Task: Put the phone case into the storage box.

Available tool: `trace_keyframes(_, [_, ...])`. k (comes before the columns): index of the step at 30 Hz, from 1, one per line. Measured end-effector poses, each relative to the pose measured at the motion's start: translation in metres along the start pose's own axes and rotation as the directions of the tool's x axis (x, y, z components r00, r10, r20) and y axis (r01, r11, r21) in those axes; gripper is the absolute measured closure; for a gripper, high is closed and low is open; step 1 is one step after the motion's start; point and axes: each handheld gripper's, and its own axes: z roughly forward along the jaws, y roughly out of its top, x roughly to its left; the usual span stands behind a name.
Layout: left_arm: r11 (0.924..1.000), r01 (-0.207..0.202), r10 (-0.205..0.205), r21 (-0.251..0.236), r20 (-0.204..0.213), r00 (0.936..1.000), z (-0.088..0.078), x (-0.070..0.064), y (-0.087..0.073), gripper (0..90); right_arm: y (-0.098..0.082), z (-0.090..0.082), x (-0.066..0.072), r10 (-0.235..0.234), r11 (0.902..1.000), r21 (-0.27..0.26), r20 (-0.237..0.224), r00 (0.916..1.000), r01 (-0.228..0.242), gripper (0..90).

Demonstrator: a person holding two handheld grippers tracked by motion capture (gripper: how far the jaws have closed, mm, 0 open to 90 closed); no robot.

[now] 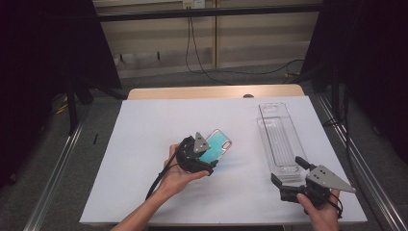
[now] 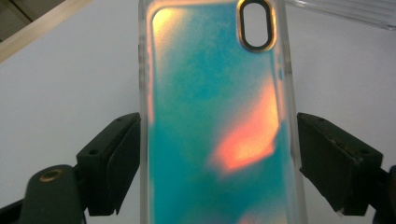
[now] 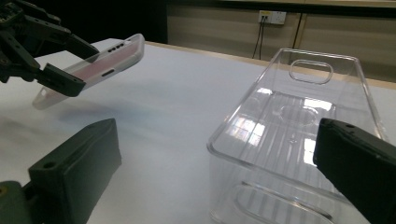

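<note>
Left gripper (image 1: 210, 167) grips the teal phone case (image 1: 215, 144), lifted off the table (image 1: 144, 144), centre. Right gripper (image 1: 287, 174) open, at 5 o'clock, approaching the clear tray (image 1: 281, 139). Case likely bound for tray; placing remains.

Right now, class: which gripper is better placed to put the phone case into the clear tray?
Left. The left gripper already holds the phone case above the table; the right gripper stands open at the clear tray.

high view: looking down and forward over the table (image 1: 144, 144).
gripper views: looking close along jaws, sharing the phone case (image 2: 215, 116).
</note>
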Motion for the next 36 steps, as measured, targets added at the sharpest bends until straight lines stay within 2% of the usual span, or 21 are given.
trace_keyframes(1, [0.9999,-0.004,0.004,-0.014,0.007,1.0000,0.002,-0.006,0.003,17.2,0.001,0.001,0.001,-0.004,1.0000,0.002,0.001,1.0000,0.004,0.1])
trace_keyframes(7, [0.9991,-0.035,0.035,-0.024,0.001,0.9994,0.007,-0.014,0.006,17.2,0.011,0.013,0.006,-0.018,0.9997,0.014,-0.007,0.9998,0.018,0.7])
trace_keyframes(9, [0.9991,-0.022,0.022,-0.036,-0.005,0.9997,0.006,-0.015,0.006,17.2,0.016,0.018,0.008,-0.018,0.9997,0.014,-0.011,0.9998,0.018,0.7])
trace_keyframes(11, [0.9986,-0.031,0.029,-0.044,-0.027,0.9992,0.002,-0.014,0.006,17.2,0.019,0.023,0.010,-0.016,0.9998,0.011,-0.012,0.9998,0.016,0.8])
trace_keyframes(15, [0.9979,-0.028,0.025,-0.059,-0.042,0.9988,-0.002,-0.013,0.004,17.2,0.025,0.032,0.015,-0.020,0.9996,0.020,-0.012,0.9997,0.020,1.3])
trace_keyframes(17, [0.9988,-0.035,0.034,-0.033,-0.051,0.9981,-0.003,-0.012,0.002,17.2,0.028,0.036,0.018,-0.027,0.9991,0.032,-0.006,0.9996,0.027,1.5])
trace_keyframes(21, [0.9986,-0.046,0.044,-0.027,-0.068,0.9967,-0.012,-0.012,-0.002,17.2,0.034,0.045,0.026,-0.041,0.9982,0.044,-0.024,0.9989,0.042,1.3])
trace_keyframes(23, [0.9984,-0.045,0.042,-0.034,-0.084,0.9956,-0.018,-0.009,-0.006,17.2,0.038,0.050,0.029,-0.051,0.9975,0.047,-0.034,0.9981,0.053,1.3])
trace_keyframes(25, [0.9977,-0.047,0.041,-0.048,-0.120,0.9919,-0.022,-0.007,-0.011,17.2,0.041,0.056,0.033,-0.054,0.9972,0.048,-0.042,0.9976,0.056,1.4])
trace_keyframes(27, [0.9976,-0.041,0.033,-0.057,-0.126,0.9914,-0.022,-0.006,-0.013,17.2,0.042,0.059,0.035,-0.055,0.9972,0.048,-0.041,0.9976,0.057,1.4])
trace_keyframes(31, [0.9976,-0.045,0.037,-0.053,-0.137,0.9899,-0.021,-0.006,-0.017,17.2,0.043,0.074,0.040,-0.061,0.9946,0.081,-0.052,0.9968,0.065,1.8])
trace_keyframes(36, [0.9991,-0.037,0.032,-0.022,-0.170,0.9849,-0.015,-0.006,-0.019,17.2,0.043,0.084,0.044,-0.044,0.9915,0.119,-0.066,0.9969,0.052,1.9])
